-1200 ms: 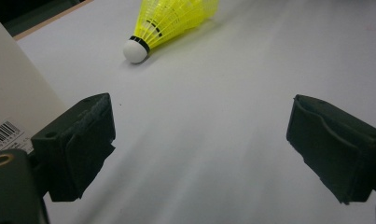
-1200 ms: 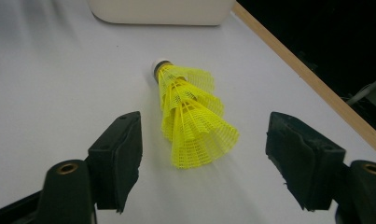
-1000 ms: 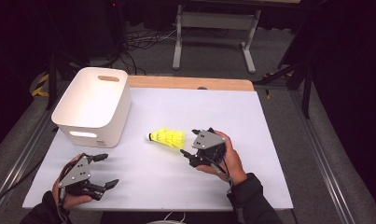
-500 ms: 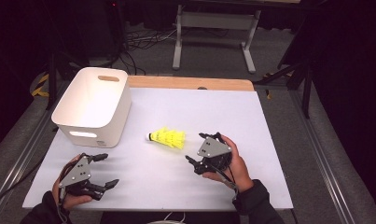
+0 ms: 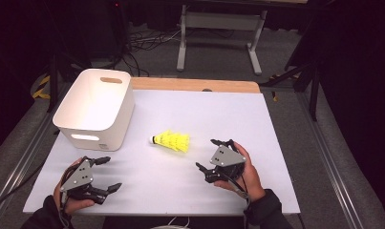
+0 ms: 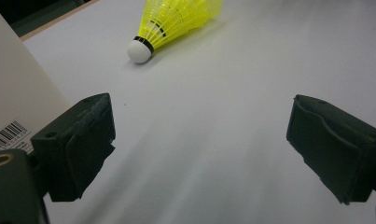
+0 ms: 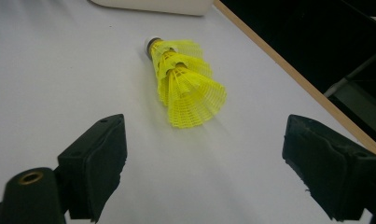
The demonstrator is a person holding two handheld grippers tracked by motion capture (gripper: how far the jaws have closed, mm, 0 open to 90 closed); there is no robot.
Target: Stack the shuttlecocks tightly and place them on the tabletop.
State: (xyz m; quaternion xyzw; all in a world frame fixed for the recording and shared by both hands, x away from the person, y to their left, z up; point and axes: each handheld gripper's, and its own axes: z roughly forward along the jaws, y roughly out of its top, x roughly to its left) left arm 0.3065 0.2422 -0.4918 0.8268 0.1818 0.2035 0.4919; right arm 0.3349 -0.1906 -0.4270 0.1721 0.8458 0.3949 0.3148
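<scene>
A yellow shuttlecock [image 5: 171, 141] lies on its side on the white table [image 5: 257, 124], just ahead of the right gripper [image 5: 212, 156], whose jaws gape wide with nothing between them. The left gripper [image 5: 108, 173] is spread empty too, well short of the shuttlecock, with the white bin [image 5: 95, 110] close beside its fingers [image 6: 78, 144].

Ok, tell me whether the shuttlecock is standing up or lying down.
Lying down. The shuttlecock rests on its side on the table, white cork tip toward the bin, yellow skirt toward the right gripper.

High overhead, gripper views share shuttlecock [image 5: 171, 141]
</scene>
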